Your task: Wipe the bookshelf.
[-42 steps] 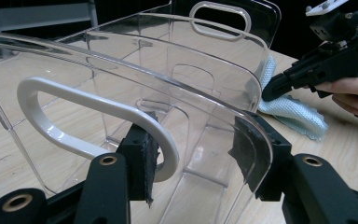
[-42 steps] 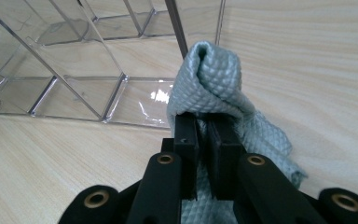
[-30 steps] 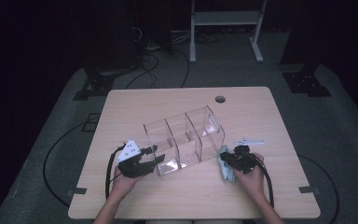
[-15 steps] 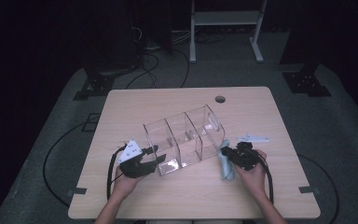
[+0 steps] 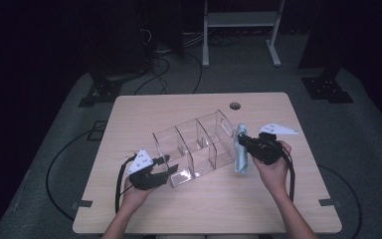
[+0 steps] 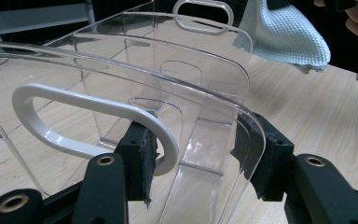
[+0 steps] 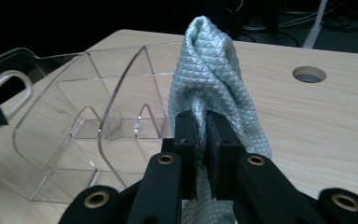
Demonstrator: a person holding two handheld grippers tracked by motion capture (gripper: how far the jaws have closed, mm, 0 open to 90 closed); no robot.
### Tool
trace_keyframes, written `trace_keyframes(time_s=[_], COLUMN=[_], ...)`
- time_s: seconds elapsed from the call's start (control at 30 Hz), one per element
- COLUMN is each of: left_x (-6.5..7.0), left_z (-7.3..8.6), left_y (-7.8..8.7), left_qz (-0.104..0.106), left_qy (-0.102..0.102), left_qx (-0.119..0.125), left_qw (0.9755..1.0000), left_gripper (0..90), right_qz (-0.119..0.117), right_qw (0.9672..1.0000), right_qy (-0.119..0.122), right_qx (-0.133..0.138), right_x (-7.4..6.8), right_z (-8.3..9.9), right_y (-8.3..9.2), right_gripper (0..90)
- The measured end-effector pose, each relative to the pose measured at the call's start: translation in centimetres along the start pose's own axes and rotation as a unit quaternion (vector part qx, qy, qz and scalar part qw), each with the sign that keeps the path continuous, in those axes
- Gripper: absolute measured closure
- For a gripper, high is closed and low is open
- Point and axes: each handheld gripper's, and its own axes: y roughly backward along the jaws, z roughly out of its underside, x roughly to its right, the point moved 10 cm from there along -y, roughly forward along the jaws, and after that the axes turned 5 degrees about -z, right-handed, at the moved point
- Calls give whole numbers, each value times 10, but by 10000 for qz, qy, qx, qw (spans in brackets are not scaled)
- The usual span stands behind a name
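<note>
A clear plastic organizer [image 5: 199, 144] with three compartments lies tilted on the wooden table [image 5: 179, 107]. My left gripper [image 5: 171, 172] is shut on its near end wall. In the left gripper view the pads [image 6: 142, 154] press the white handle rim [image 6: 74, 100] and the edge of the clear wall [image 6: 168, 84]. My right gripper [image 5: 243, 141] is shut on a light blue cloth [image 5: 240, 157], which hangs just off the organizer's right end. In the right gripper view the cloth [image 7: 214, 70] bunches above the closed jaws of that gripper [image 7: 204, 135], with the organizer [image 7: 98, 107] to its left.
A round cable hole [image 5: 235, 105] sits near the table's far edge. Behind the table stand a white-legged frame [image 5: 238, 30] and dark stands, with cables on the floor. Bare tabletop lies at the far left and along the near edge.
My right gripper has risen with the cloth, lifting it off the table beside the organizer's right end. The left gripper and the organizer have stayed put.
</note>
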Motion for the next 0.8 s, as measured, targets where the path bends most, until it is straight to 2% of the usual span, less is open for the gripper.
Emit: trace_keyframes(time_s=[0.1,0.27,0.43,0.5,0.6,0.7,0.8], left_x=[1,2,4,5,5,4,4], left_z=[0,0,-1,-1,-1,0,0], left_y=[0,0,-2,-2,-2,-1,-1], left_qz=[4,-27,-49,-58,-43,-30,21], left_qy=[-10,-9,28,47,53,61,39], left_qx=[-6,-25,-22,-16,-22,-48,-90], left_qw=[10000,10000,10000,10000,10000,10000,9999], left_gripper=[486,485,484,482,481,480,474], right_qz=[41,128,106,110,136,113,137], right_qw=[9999,9995,9978,9962,9946,9931,9948], right_qy=[29,-6,-277,-421,-446,-505,-437], right_qx=[-96,-298,-586,-755,-931,-1057,-912], right_x=[1,8,18,23,27,27,24], right_z=[5,28,59,73,84,89,81], right_y=[-1,-7,-27,-37,-46,-49,-45], right_gripper=[830,830,830,831,831,831,830])
